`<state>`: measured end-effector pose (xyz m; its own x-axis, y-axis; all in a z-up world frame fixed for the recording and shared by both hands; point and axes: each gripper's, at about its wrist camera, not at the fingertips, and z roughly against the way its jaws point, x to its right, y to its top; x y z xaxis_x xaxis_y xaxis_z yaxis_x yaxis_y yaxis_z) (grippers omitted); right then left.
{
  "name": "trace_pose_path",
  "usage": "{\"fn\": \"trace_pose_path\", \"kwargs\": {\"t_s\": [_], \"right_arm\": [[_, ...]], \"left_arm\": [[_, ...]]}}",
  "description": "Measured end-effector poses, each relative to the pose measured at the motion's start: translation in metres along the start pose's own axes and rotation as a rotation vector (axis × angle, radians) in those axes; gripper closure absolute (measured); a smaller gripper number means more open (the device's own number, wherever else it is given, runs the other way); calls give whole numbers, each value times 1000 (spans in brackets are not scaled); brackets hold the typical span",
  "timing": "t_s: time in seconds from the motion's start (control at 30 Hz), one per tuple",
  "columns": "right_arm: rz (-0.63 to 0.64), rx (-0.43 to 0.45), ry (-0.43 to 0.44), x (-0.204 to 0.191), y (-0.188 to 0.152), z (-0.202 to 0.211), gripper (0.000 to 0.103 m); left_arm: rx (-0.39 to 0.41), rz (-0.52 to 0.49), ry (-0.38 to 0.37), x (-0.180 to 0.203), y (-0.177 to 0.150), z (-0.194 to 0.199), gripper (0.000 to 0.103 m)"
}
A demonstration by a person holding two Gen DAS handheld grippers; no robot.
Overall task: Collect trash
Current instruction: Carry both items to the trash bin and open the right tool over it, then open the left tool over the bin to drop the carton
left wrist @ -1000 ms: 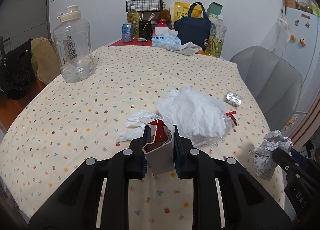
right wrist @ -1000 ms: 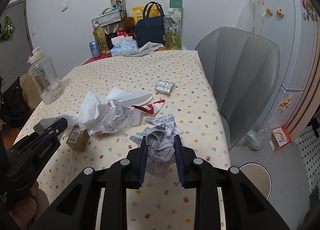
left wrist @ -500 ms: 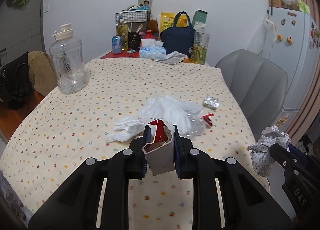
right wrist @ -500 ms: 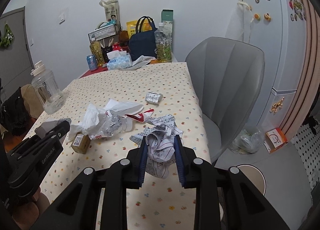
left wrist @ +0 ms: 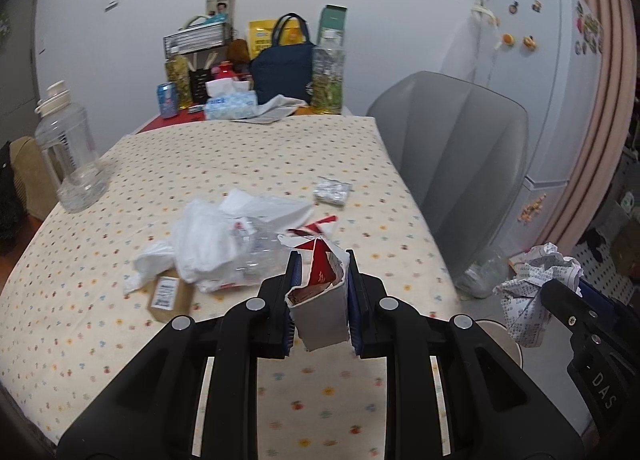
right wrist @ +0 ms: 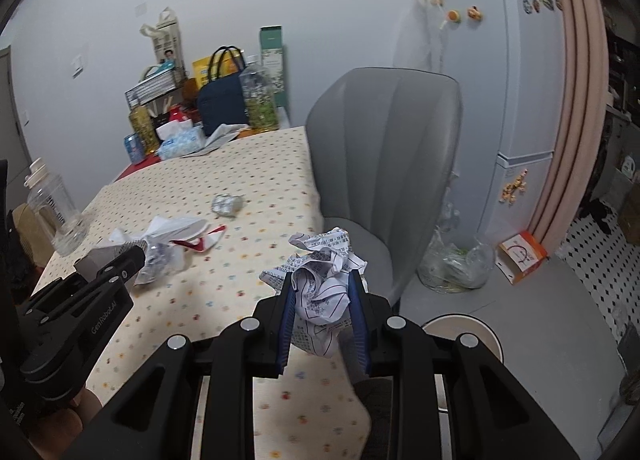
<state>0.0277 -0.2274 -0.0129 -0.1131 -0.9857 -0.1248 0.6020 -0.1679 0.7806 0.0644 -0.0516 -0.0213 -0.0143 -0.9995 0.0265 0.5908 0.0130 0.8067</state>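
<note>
My left gripper (left wrist: 320,260) is shut on a torn white and red carton (left wrist: 320,300), held above the table's near edge. My right gripper (right wrist: 322,280) is shut on a crumpled printed paper ball (right wrist: 322,284); the same paper ball (left wrist: 532,292) shows at the right of the left wrist view, off the table's right side. On the flowered tablecloth (left wrist: 240,164) lie a white plastic bag with a crushed clear bottle (left wrist: 216,244), a small brown box (left wrist: 166,294), a silver blister pack (left wrist: 332,192) and a red and white scrap (left wrist: 316,225).
A grey chair (right wrist: 384,164) stands at the table's right side, a fridge (right wrist: 500,92) behind it. On the floor sit a clear plastic bag (right wrist: 456,268), an orange box (right wrist: 522,256) and a round white bin rim (right wrist: 460,330). A large water jug (left wrist: 70,156), tissue box (left wrist: 230,104) and navy bag (left wrist: 282,68) stand farther back.
Both grippers have swung to the right with their loads, so the chair, fridge and floor have come into view. The brown box is now uncovered. The grips have not changed.
</note>
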Motion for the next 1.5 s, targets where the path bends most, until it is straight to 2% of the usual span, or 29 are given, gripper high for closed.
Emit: {"fn": "trace_pose_path", "kwargs": {"t_s": [0.4, 0.7, 1.03, 1.13, 1.2, 1.5], "right_arm": [[-113, -15, -82, 73, 0, -14, 77], [-208, -32, -148, 136, -5, -27, 77], [-309, -95, -198, 202, -18, -63, 77], [-318, -114, -199, 214, -23, -78, 68], [-335, -127, -218, 223, -25, -85, 42], [-423, -129, -288, 271, -39, -68, 31]], "left_arm": [[-40, -119, -90, 86, 9, -33, 82], [-81, -219, -148, 156, 4, -54, 82], [-146, -301, -174, 211, -7, -85, 82], [-167, -317, -173, 223, -9, -95, 82], [-182, -330, -177, 232, -10, -101, 82], [-212, -385, -223, 276, -21, -112, 82]]}}
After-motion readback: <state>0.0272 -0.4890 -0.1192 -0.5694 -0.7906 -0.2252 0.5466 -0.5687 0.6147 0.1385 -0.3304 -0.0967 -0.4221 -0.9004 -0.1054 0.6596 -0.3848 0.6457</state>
